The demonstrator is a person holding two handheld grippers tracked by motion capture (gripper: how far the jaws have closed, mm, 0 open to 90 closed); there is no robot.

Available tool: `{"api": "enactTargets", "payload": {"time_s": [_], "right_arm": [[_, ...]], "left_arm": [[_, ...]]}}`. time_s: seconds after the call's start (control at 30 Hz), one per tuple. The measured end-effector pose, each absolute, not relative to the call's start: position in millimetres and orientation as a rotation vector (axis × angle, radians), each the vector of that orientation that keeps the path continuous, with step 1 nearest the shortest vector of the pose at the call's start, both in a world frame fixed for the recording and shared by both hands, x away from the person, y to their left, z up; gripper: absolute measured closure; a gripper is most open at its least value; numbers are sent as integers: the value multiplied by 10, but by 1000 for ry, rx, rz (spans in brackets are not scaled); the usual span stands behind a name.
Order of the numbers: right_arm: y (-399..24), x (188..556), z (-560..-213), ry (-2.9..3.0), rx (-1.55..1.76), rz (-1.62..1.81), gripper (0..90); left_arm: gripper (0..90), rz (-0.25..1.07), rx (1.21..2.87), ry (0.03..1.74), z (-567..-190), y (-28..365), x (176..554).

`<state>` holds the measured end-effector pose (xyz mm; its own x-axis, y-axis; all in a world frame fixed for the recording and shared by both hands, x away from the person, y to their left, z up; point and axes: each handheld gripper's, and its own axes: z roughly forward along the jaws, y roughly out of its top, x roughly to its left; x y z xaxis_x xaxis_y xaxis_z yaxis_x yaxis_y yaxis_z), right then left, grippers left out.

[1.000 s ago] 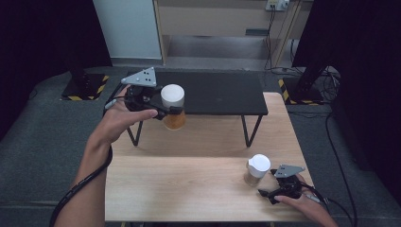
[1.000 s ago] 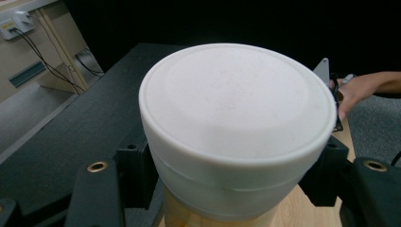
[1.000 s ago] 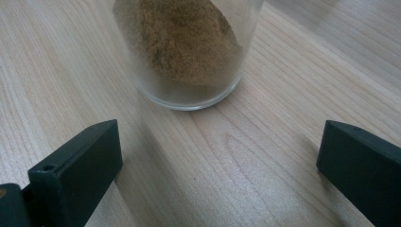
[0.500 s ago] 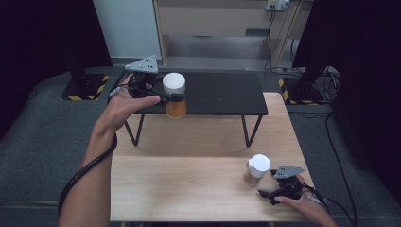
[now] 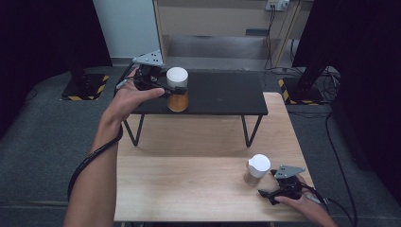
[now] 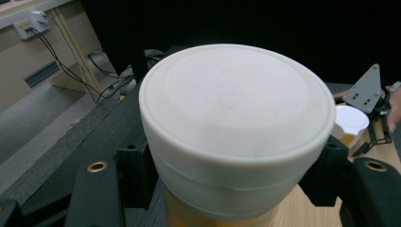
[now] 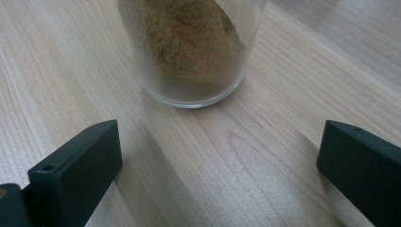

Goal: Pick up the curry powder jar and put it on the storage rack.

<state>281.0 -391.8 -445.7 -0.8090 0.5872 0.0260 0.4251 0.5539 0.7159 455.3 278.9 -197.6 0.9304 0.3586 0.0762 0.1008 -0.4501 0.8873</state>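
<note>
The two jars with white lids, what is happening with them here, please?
A person works with a hand-held gripper in each hand. The left hand-held gripper is shut on the jar with orange contents at the front edge of the black shelf. The right hand-held gripper rests open on the wooden table, just beside the second jar, which holds brown powder; its jaws do not touch this jar.

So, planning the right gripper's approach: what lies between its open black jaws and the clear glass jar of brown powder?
Only bare pale wooden tabletop separates the right gripper from the glass jar, as the right gripper view shows.
</note>
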Motion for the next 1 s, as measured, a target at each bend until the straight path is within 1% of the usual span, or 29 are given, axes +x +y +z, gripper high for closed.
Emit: {"api": "enactTargets", "payload": {"time_s": [0.4,0.7,1.0], "right_arm": [[-3918,2810,-4457,2573,851,1098,16],[-3918,2810,-4457,2573,851,1098,16],[-3918,2810,-4457,2573,851,1098,16]], "left_arm": [[334,295,2030,342,-2025,2754,4710],[330,279,1986,385,-2108,2842,4754],[322,273,1998,422,-2106,2820,4761]]}}
